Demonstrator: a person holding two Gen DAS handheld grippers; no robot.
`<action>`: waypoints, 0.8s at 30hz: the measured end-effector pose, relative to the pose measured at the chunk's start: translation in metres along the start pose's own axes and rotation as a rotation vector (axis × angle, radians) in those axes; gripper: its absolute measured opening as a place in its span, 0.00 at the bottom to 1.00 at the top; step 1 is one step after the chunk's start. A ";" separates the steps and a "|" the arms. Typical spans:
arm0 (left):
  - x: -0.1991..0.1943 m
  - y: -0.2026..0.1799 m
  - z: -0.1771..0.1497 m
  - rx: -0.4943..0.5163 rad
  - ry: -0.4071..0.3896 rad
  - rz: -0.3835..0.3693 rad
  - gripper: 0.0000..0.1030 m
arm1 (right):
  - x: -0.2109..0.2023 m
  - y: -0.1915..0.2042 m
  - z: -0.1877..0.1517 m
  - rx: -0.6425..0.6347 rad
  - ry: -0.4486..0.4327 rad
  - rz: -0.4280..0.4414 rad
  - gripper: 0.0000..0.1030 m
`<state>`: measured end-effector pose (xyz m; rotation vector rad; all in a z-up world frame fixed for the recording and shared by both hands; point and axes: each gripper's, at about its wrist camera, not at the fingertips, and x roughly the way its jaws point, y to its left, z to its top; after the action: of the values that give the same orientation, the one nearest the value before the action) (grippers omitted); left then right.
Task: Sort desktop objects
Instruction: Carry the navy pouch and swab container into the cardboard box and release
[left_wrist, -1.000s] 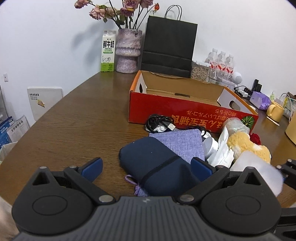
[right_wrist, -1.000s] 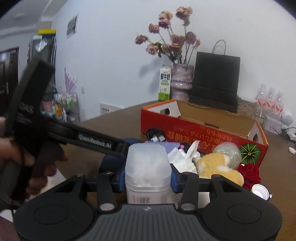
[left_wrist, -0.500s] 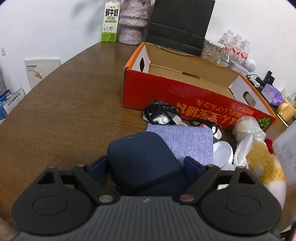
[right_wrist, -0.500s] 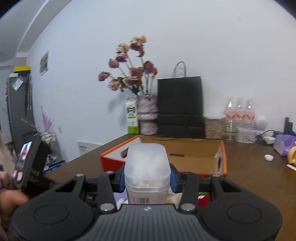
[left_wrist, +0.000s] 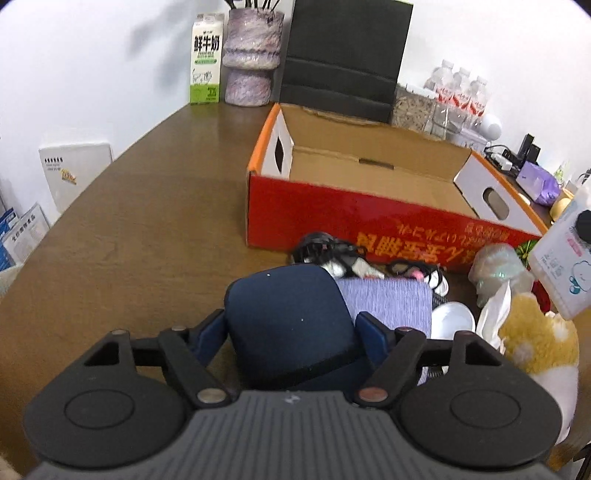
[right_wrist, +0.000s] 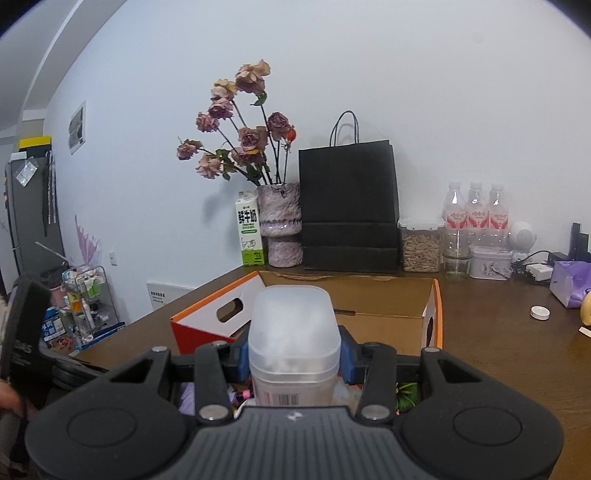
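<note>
Left gripper (left_wrist: 291, 328) jaws closing around the navy pouch (left_wrist: 291, 317) on the desk (left_wrist: 140, 236). Right gripper (right_wrist: 293, 354) jaws clamped on the frosted container (right_wrist: 293, 332).

Wide bare tabletop (left_wrist: 140, 236) lies open on the left. The red box (left_wrist: 369, 221) stands open-topped with a bare floor, while right of it clutter crowds: cables (left_wrist: 332, 251), plush toy (left_wrist: 535, 332).

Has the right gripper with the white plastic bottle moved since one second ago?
Yes. The right gripper, shut on the white plastic bottle, has come up and toward the red cardboard box, which now lies just beyond it.
</note>
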<state>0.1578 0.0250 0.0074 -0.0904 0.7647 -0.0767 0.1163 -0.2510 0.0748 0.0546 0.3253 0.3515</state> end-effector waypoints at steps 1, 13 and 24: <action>0.000 0.001 0.003 0.002 -0.009 -0.002 0.74 | 0.002 -0.001 0.001 0.003 -0.001 -0.003 0.42; -0.010 0.003 0.048 0.024 -0.168 -0.033 0.73 | 0.028 -0.005 0.026 0.010 -0.023 -0.036 0.42; -0.027 0.000 0.070 -0.004 -0.259 -0.065 0.73 | 0.040 -0.016 0.045 0.018 -0.054 -0.033 0.42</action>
<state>0.1864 0.0313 0.0762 -0.1262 0.5033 -0.1228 0.1715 -0.2515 0.1036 0.0765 0.2759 0.3141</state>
